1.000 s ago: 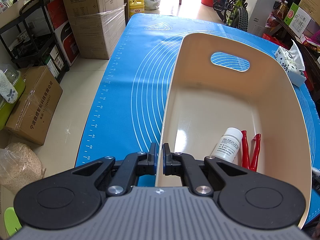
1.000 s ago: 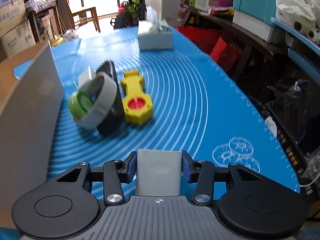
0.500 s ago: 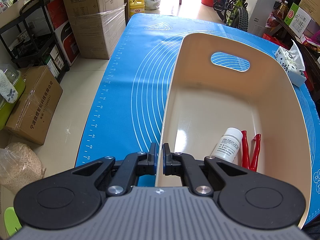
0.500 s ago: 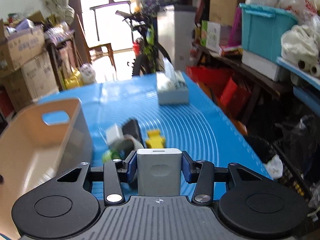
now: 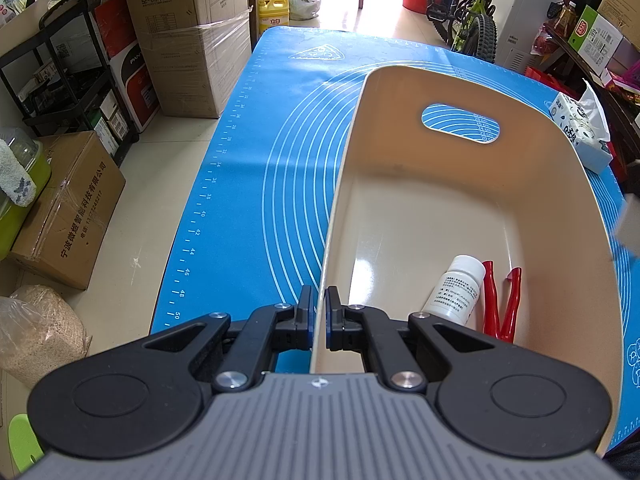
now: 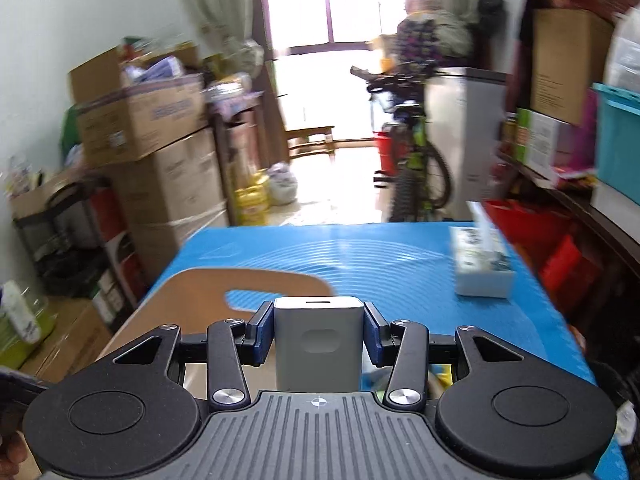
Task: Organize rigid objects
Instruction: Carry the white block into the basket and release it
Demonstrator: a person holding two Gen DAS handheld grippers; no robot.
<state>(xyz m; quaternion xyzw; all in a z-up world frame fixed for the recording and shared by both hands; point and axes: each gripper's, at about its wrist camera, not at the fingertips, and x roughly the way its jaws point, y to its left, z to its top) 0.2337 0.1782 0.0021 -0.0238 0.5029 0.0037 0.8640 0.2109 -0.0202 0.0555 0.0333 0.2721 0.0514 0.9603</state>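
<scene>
A beige bin point(image 5: 472, 208) stands on the blue mat point(image 5: 256, 184). My left gripper point(image 5: 318, 312) is shut on the bin's near left rim. Inside lie a white pill bottle point(image 5: 456, 290) and red-handled pliers point(image 5: 500, 300). My right gripper point(image 6: 319, 328) is shut on a white charger block point(image 6: 319, 344) and holds it raised, above the near right part of the bin point(image 6: 208, 296). The block's blurred edge shows at the right border of the left wrist view point(image 5: 630, 224).
A tissue box point(image 6: 482, 268) sits on the mat's far right; it also shows in the left wrist view point(image 5: 580, 128). Cardboard boxes point(image 5: 188, 32) and a black rack point(image 5: 60, 92) stand left of the table. A bicycle point(image 5: 468, 12) stands behind.
My right gripper has lifted the charger block and swung left towards the bin; the objects left on the mat have dropped out of its view. My left gripper has not moved.
</scene>
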